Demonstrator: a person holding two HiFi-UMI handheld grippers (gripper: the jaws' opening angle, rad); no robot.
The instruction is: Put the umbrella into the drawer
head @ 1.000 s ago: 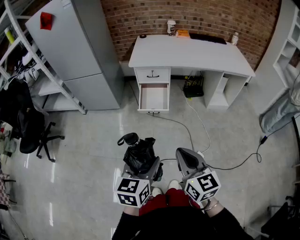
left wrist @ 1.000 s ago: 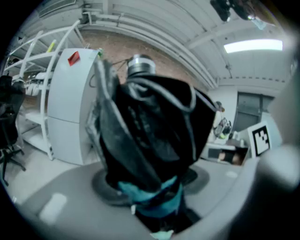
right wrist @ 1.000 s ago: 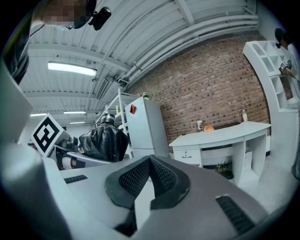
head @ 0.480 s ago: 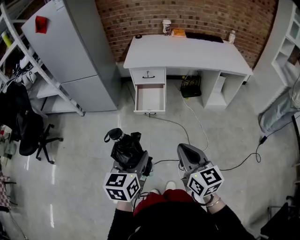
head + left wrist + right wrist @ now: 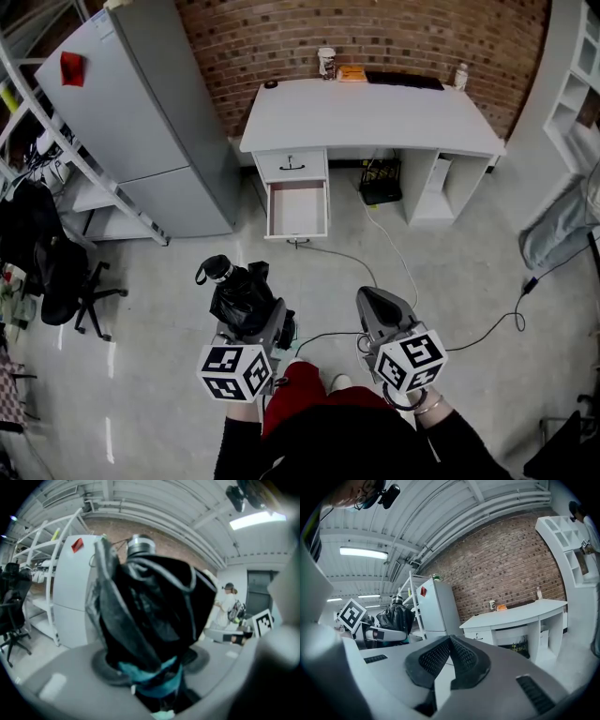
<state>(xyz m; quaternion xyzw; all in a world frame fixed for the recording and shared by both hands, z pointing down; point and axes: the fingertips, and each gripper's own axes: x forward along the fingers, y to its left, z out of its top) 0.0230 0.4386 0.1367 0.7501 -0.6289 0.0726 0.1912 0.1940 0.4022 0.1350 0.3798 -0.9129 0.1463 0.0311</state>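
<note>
the left gripper [image 5: 265, 325] is squeezing the black umbrella [image 5: 240, 297], well apart from the open drawer [image 5: 297, 212] (nothing is lying inside yet). the right gripper [image 5: 376, 307] is pinching shut on nothing. carrying it over is waiting.

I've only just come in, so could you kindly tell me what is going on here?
A person with a gripper in each hand faces a white desk from some way back. The left gripper grips a folded black umbrella in its jaws; the right gripper is empty, jaws together. The desk's lower drawer stands open and looks empty, so the umbrella is not in yet.
</note>
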